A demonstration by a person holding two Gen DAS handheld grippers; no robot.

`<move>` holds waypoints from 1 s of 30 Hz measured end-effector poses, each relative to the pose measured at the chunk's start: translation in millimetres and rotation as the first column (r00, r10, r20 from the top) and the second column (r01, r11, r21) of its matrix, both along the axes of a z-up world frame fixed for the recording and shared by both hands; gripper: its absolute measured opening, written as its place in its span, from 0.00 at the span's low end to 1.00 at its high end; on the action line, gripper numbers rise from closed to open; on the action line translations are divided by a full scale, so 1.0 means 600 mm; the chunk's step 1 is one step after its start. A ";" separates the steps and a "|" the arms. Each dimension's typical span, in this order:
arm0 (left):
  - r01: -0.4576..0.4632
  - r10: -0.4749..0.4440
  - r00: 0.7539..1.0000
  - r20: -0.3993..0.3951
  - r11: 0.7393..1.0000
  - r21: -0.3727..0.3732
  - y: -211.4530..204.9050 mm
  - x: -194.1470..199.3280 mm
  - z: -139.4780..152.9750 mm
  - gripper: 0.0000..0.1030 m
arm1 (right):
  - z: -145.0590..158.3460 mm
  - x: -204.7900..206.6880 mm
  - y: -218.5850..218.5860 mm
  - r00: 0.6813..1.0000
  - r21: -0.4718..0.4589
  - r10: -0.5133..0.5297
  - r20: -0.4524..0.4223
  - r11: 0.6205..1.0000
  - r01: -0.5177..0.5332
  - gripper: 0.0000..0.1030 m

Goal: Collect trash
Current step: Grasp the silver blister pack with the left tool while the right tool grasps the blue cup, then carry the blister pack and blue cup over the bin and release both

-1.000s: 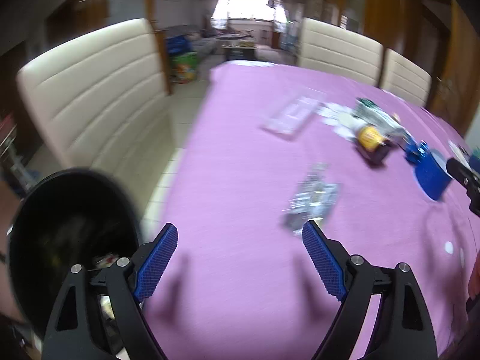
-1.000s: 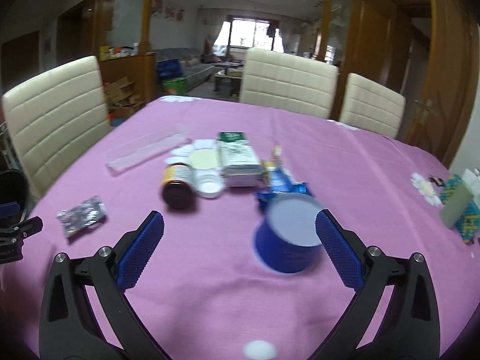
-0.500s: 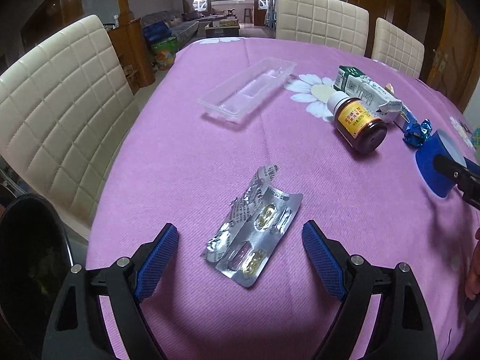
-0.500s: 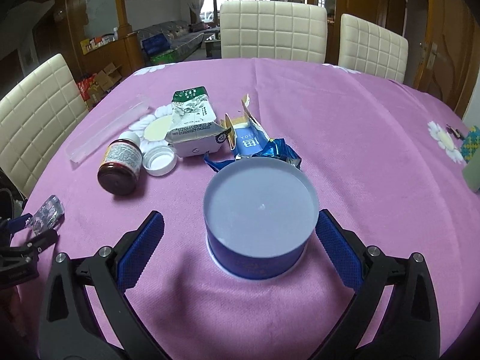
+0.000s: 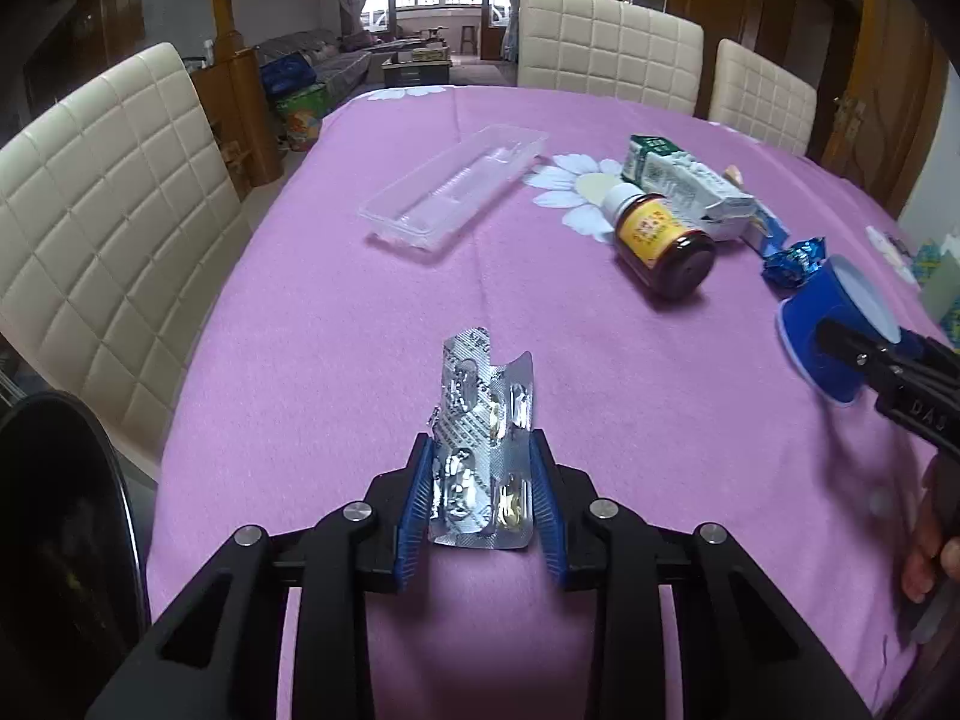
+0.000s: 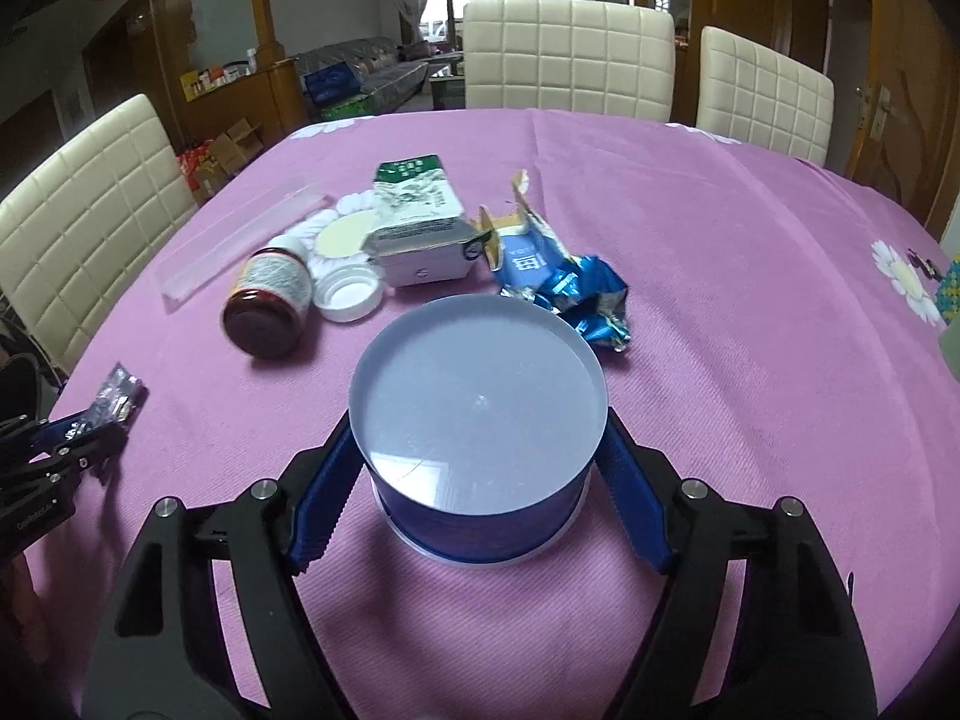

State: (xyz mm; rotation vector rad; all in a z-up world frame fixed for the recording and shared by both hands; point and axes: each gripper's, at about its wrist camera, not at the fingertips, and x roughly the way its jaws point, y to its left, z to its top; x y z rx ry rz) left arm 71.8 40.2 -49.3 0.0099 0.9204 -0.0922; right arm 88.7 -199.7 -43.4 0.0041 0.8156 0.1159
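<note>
My left gripper (image 5: pixel 480 483) is shut on a crumpled silver blister pack (image 5: pixel 483 438), held just above the purple tablecloth (image 5: pixel 336 312); it also shows in the right wrist view (image 6: pixel 117 399). My right gripper (image 6: pixel 480 480) is closed around an upside-down blue paper cup (image 6: pixel 477 414), its pads touching both sides; the cup also shows in the left wrist view (image 5: pixel 831 330). A brown pill bottle (image 5: pixel 663 240), a white cap (image 6: pixel 348 294), a green-white carton (image 6: pixel 414 222), a blue foil wrapper (image 6: pixel 576 294) and a clear plastic tray (image 5: pixel 456 186) lie on the table.
A black bin (image 5: pixel 54 546) stands off the table's left edge beside a cream chair (image 5: pixel 102 198). Two more cream chairs (image 5: pixel 606 54) stand at the far side. Small items (image 6: pixel 945 294) lie at the right edge.
My left gripper has closed on the blister pack. My right gripper has moved forward and closed around the blue cup.
</note>
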 end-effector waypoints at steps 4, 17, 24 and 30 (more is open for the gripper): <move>-0.002 0.002 1.000 0.028 1.000 -0.012 0.006 -0.028 0.012 0.28 | 0.014 -0.025 0.029 0.998 0.012 0.054 0.022 0.998 -0.054 0.74; -0.049 0.047 0.989 0.139 0.999 0.016 0.039 -0.096 0.068 0.28 | 0.056 -0.078 0.130 0.972 -0.036 0.215 0.095 0.977 -0.212 0.74; -0.131 0.123 0.974 0.191 0.991 0.033 0.084 -0.125 0.085 0.28 | 0.066 -0.091 0.183 0.948 -0.069 0.292 0.127 0.956 -0.285 0.74; -0.176 0.164 0.966 0.198 0.984 0.043 0.116 -0.142 0.081 0.28 | 0.077 -0.105 0.231 0.921 -0.093 0.358 0.153 0.933 -0.347 0.74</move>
